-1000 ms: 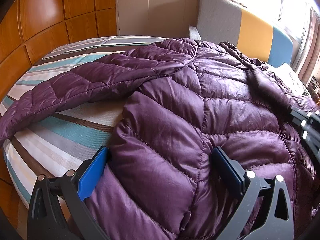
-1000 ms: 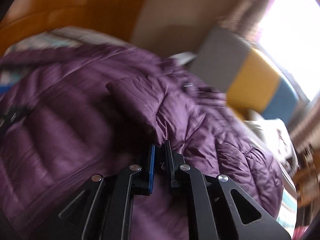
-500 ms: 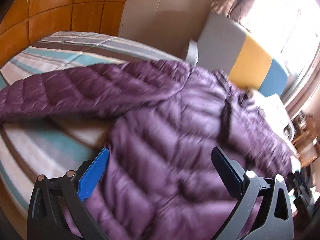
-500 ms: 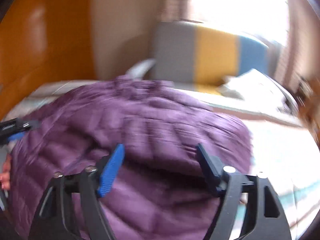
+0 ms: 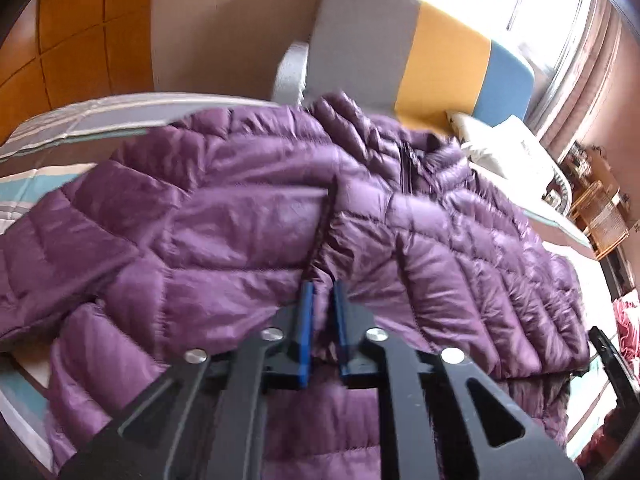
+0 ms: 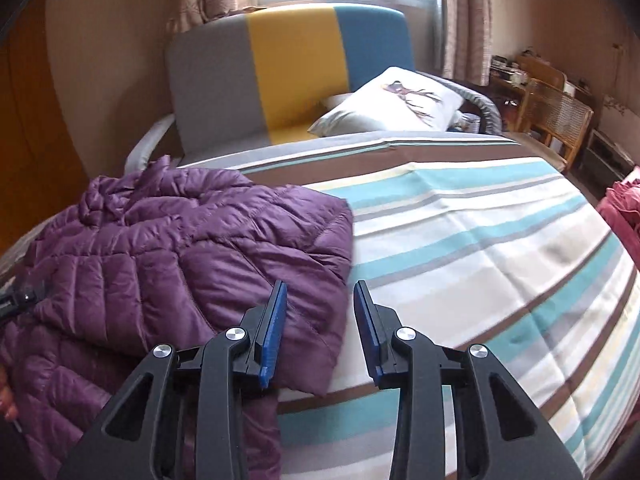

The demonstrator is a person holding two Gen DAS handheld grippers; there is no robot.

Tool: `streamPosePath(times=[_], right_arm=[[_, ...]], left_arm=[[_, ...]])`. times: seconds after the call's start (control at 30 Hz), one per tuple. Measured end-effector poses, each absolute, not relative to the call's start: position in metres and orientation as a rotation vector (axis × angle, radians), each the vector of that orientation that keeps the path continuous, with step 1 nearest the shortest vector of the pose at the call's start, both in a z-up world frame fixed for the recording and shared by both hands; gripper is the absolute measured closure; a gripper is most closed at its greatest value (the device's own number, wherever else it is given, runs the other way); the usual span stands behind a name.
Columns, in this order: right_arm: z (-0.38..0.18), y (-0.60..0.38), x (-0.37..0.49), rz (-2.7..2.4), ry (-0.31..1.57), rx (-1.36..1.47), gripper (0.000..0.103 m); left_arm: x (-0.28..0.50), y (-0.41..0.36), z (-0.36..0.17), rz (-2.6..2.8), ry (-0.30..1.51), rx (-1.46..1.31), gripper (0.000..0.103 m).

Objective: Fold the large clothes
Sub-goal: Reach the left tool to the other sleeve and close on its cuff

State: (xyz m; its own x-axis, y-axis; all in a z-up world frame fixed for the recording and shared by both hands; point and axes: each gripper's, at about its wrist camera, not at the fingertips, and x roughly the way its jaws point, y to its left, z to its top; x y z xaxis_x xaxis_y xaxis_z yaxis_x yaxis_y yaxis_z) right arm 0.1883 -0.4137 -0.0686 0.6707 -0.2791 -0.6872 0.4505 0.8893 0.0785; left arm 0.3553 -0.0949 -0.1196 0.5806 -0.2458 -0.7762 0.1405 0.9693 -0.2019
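A purple quilted puffer jacket (image 5: 248, 232) lies on the striped bed, its right side folded over the body. My left gripper (image 5: 322, 292) is shut on a fold of the jacket near its middle, the blue pads pinching fabric. In the right wrist view the jacket (image 6: 192, 248) lies at the left, and my right gripper (image 6: 320, 292) is open and empty over the jacket's folded right edge, where it meets the bedspread (image 6: 480, 248). A tip of the right gripper shows at the right edge of the left wrist view (image 5: 608, 356).
A grey, yellow and blue chair (image 6: 296, 68) stands behind the bed with a white cushion (image 6: 396, 100) on it. A wicker chair (image 6: 556, 112) is at the far right. A pink cloth (image 6: 624, 208) lies at the bed's right edge. Wooden panels (image 5: 76, 28) line the left wall.
The right gripper let go of the jacket's side after carrying it over, and has partly closed since. The left gripper, open before, has shut on a jacket fold.
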Motion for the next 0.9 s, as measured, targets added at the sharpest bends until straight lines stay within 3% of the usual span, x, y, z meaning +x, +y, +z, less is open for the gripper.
streamPosePath(times=[0.27,0.43,0.5,0.57,0.6,0.7,0.8,0.87,0.9], right_arm=[[-0.098,-0.391,0.244,-0.306,0.838,0.224,0.068],[-0.107,-0.387,0.255,-0.311,0.859,0.193,0.068],[-0.105,-0.389,0.253,-0.305,0.857,0.208,0.068],[-0.094,-0.39,0.243,-0.315,0.829,0.216,0.068],[-0.087,-0.391,0.236,-0.321,0.805,0.221,0.068],[-0.065,-0.38,0.216,-0.308,0.718,0.216,0.068],[-0.067,-0.367,0.22,-0.274,0.753,0.191,0.068],[-0.077,-0.362,0.226,-0.294,0.798,0.154,0.068],[-0.084,-0.363,0.228,-0.307,0.816,0.145,0.068]], left_arm=[[0.336,-0.055,-0.134,-0.173,0.899,-0.13,0.094],[0.334,-0.052,-0.141,-0.178,0.896,-0.143,0.087],[0.333,-0.053,-0.138,-0.164,0.897,-0.129,0.07],[0.326,-0.05,-0.13,-0.167,0.886,-0.135,0.019],[0.317,-0.046,-0.12,-0.132,0.84,-0.137,0.016],[0.3,-0.043,-0.103,-0.102,0.759,-0.149,0.018],[0.304,-0.065,-0.094,-0.136,0.744,-0.115,0.025],[0.316,-0.087,-0.097,-0.177,0.779,-0.069,0.039],[0.322,-0.098,-0.101,-0.189,0.8,-0.042,0.04]])
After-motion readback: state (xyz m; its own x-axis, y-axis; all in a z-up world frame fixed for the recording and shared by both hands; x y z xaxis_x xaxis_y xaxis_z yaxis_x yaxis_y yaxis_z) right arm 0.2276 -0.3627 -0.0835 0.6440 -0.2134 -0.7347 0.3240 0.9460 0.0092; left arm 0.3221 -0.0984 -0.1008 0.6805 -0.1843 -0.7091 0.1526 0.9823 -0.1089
